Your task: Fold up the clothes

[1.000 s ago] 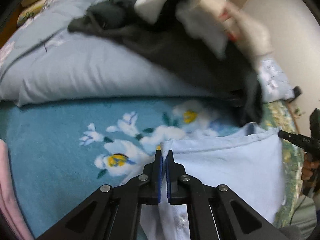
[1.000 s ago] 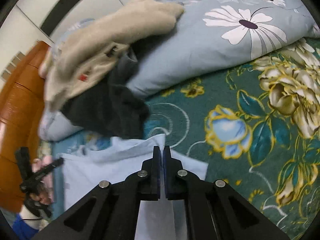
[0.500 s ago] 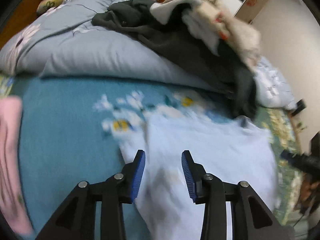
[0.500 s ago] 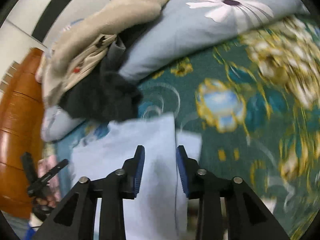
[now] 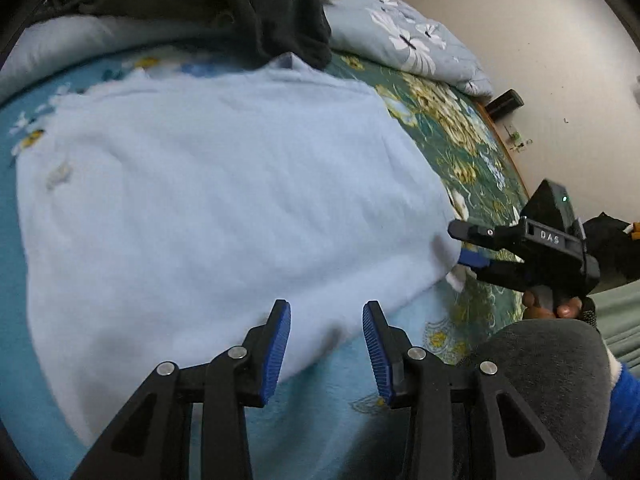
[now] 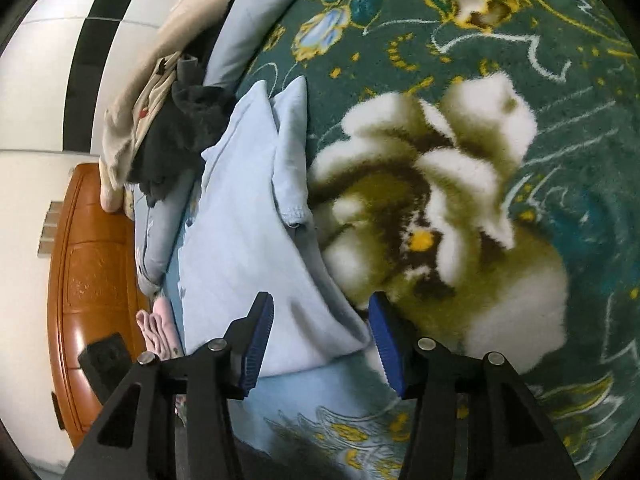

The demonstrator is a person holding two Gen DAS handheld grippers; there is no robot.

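A pale blue garment (image 5: 224,184) lies folded and spread flat on the floral bed cover. My left gripper (image 5: 326,344) is open and empty, its blue pads over the garment's near edge. The right gripper (image 5: 468,246) shows in the left wrist view at the garment's near right corner. In the right wrist view the same garment (image 6: 244,248) runs away from me, and my right gripper (image 6: 320,340) is open with its jaws astride the near corner, holding nothing.
A heap of dark and beige clothes (image 5: 224,4) lies on a grey-blue floral duvet (image 5: 404,40) beyond the garment. A pink folded item (image 6: 158,328) sits by the wooden headboard (image 6: 92,280). The green floral blanket (image 6: 500,160) spreads to the right.
Both grippers were shut on the garment's far edge a second ago. They opened, let it go, and drew back to its near edge. The garment now lies flat.
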